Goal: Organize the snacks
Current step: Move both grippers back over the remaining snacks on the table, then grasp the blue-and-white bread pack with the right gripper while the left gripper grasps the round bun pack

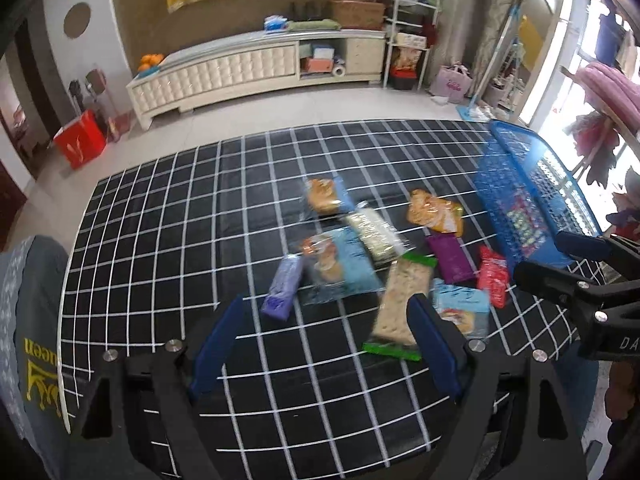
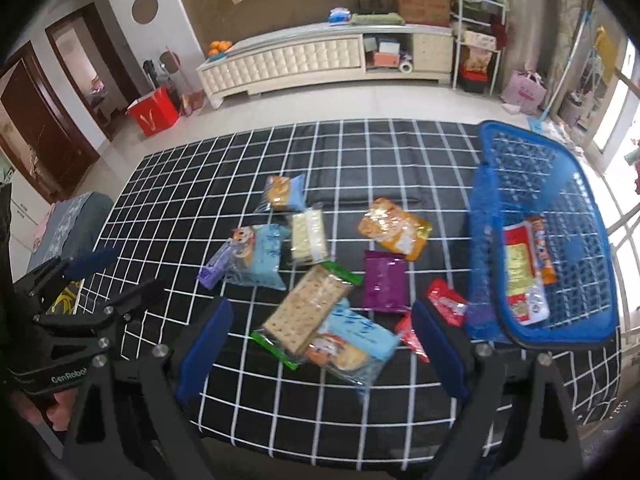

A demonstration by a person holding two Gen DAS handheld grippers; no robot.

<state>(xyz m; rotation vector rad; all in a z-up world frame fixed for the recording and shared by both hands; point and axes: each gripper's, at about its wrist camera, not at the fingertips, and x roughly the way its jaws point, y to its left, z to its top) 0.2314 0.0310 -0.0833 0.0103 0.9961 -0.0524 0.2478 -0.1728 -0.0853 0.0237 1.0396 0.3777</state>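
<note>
From the left wrist view, the left hand-held gripper [image 1: 326,344] is spread wide with nothing between its blue pads, hanging over the near edge of the desk [image 1: 160,208] with its black-and-white grid cloth. The snacks are all in a loose pile mid-desk. The cracker pack with green ends [image 1: 400,304] is the closest one, long axis running toward and away from the camera, tipped a bit to the right at the far end. To its left there's a small purple packet [image 1: 283,287] pointing roughly the same way. A dark purple packet [image 1: 450,258], a red packet [image 1: 493,276] and an orange bag [image 1: 434,212] sit further right. The blue basket [image 1: 520,184] is at the right edge of the desk, and the right hand-held gripper [image 1: 560,258] pokes in just in front of it.

In the right wrist view, the right hand-held gripper [image 2: 320,344] is wide open too, empty. The cracker pack [image 2: 310,312] lies diagonally here, near-left to far-right, partly resting over a light blue cookie bag [image 2: 356,344]. The basket [image 2: 580,184] is on the right with a couple of packets already inside. The left hand-held gripper [image 2: 116,276] shows at the left, also parted.
</note>
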